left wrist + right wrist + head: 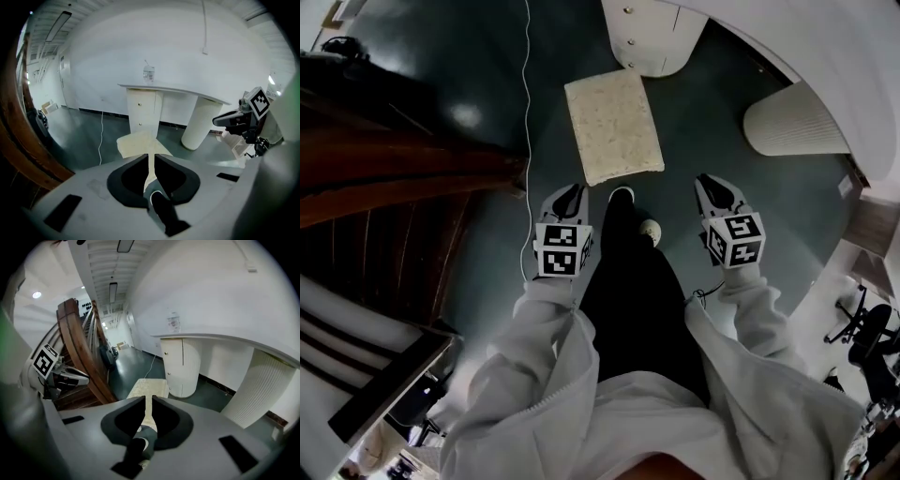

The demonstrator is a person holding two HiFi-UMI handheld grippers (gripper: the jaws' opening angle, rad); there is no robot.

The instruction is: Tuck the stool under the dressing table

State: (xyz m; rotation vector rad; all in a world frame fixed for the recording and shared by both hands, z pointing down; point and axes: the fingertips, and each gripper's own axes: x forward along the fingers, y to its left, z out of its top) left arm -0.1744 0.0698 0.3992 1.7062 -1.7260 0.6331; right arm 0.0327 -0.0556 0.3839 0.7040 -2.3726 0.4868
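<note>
The stool [614,127] has a cream cushioned top and stands on the dark floor in front of me, short of the white dressing table [654,39]. My left gripper [567,202] hangs low, near the stool's near left corner and apart from it, jaws shut and empty. My right gripper [717,192] hangs to the right of the stool's near end, its jaws parted by a narrow slit with nothing in it. In the left gripper view the stool [136,143] lies past the left gripper [152,157]. In the right gripper view the stool [150,387] lies beyond the right gripper [149,399].
The table's ribbed round leg [792,122] stands at the right and its drawer pedestal [143,110] behind the stool. A clear bottle [148,74] sits on the tabletop. Dark wooden stair rails [394,178] fill the left. A white cable [528,94] runs along the floor. My feet [623,202] stand between the grippers.
</note>
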